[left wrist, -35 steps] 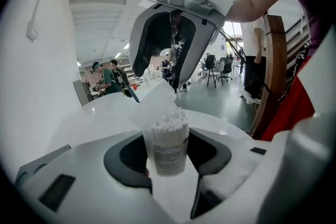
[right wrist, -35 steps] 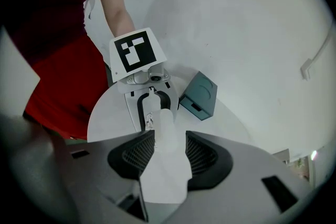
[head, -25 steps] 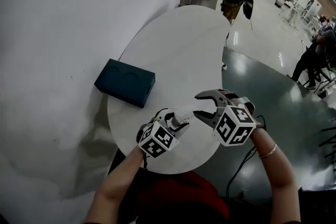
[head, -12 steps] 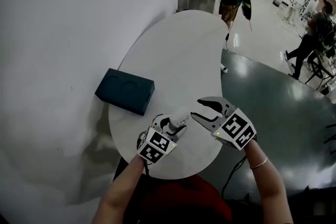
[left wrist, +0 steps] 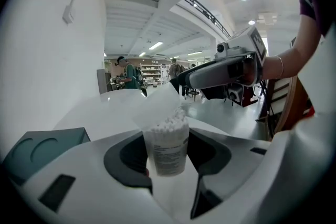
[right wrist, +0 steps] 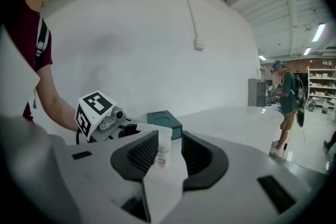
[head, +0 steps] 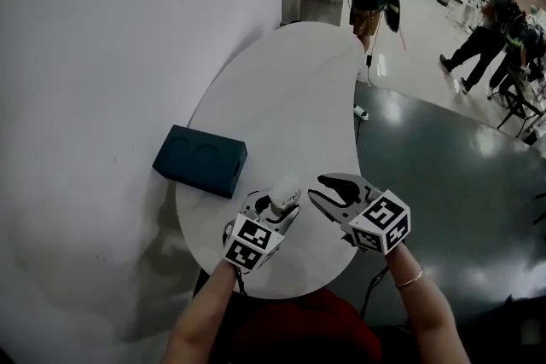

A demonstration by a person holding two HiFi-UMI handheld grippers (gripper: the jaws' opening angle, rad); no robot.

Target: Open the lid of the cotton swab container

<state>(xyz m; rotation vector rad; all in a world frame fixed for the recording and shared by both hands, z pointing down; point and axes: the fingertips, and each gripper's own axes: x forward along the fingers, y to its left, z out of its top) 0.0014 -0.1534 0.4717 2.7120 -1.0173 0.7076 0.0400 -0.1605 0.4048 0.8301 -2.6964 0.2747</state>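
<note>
Cotton swab container [left wrist: 167, 150]: likely light, thin, slippery plastic; left gripper [left wrist: 167, 162] fingers clamp its body. Right gripper [right wrist: 164, 150] fingers just closing, half-open, empty; pinch lid [left wrist: 156, 105] edge gently

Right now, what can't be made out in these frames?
- Cotton swab container label: print too small, left gripper view.
- Container base: hidden by the left gripper, same view.
- Container in head view: mostly behind the left gripper.
- Dark teal box: partly behind that gripper's body, left gripper view.
</note>
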